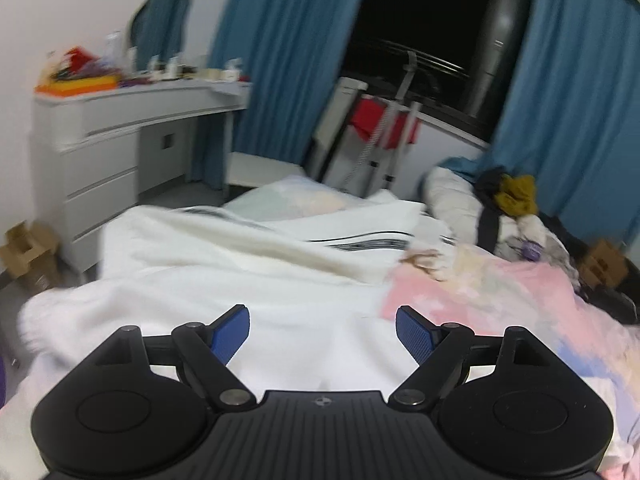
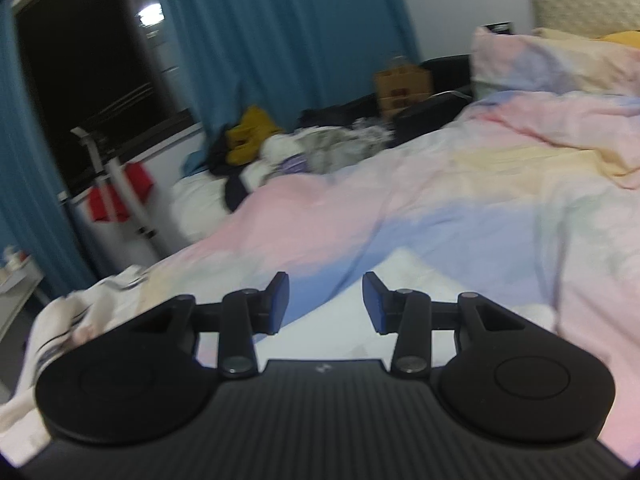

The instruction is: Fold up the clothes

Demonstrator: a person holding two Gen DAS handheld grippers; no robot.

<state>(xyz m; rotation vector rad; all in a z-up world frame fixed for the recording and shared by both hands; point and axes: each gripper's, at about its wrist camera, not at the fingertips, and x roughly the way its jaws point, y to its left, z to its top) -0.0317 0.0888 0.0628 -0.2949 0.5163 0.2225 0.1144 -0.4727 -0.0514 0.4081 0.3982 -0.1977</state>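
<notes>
A: White fleecy garment with thin dark stripes lies spread across the foot end of the bed, its long axis running along that end, from the bed's corner by the drawers toward the pastel cover.

B: And the grippers?

A: The left gripper hangs over the near part of the white cloth, blue pads well apart, nothing between them. The right gripper is over a white patch and the duvet, its jaws apart by a narrower gap, also empty.

B: What carries it all?

A: A bed under a pink, blue and yellow pastel duvet. At the bed's far edge sits a heap of loose clothes with a mustard-yellow piece on top, and a pastel pillow lies at the head end.

B: And the room?

A: A white chest of drawers with clutter on top, teal curtains either side of a dark window, and a white drying rack with a red cloth.

B: Anything unclear?

A: Both views are blurred. The garment's near edge is hidden by the left gripper's body, so its full shape cannot be told.
</notes>
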